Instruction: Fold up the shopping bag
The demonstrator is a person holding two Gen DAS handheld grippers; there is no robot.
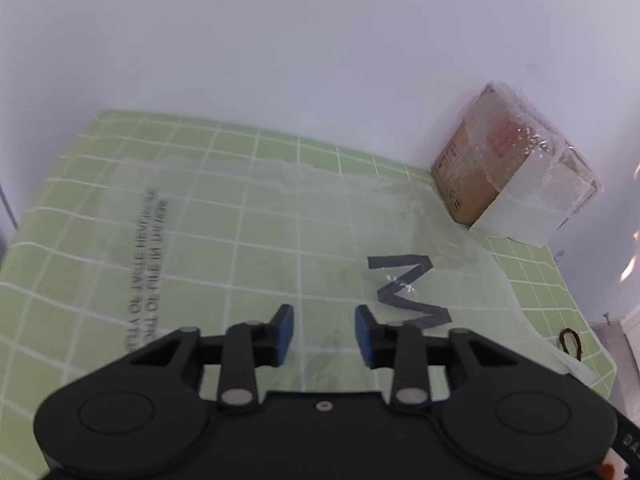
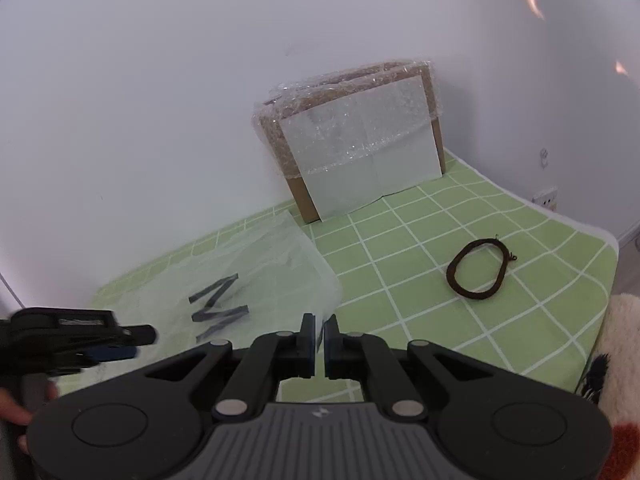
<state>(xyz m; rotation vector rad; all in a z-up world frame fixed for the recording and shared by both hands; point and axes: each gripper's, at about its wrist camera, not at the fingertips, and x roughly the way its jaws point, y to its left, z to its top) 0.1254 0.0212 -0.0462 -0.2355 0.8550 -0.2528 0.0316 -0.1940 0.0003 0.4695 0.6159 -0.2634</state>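
2 grippers work a clear shopping bag on a green checked table.

The shopping bag (image 1: pixel 256 240), thin and see-through with a dark zigzag mark, lies flat on the table (image 1: pixel 60 248). The left gripper (image 1: pixel 324 332) hovers over it, blue pads apart with nothing pinched between them. The right gripper (image 2: pixel 319 344) has its fingers nearly together, clamped on the bag's near right edge. A wrapped cardboard box (image 2: pixel 360 148) stands against the wall; a dark loop (image 2: pixel 478 270) lies well apart from the bag.

Green checks, clear plastic, brown box.
Tablecloth (image 1: pixel 80 248) showing light green with white grid; translucent shopping bag (image 1: pixel 248 240) carrying dark grey lettering; cardboard box (image 2: pixel 296 192) brown; loop (image 2: pixel 478 270) dark brown.
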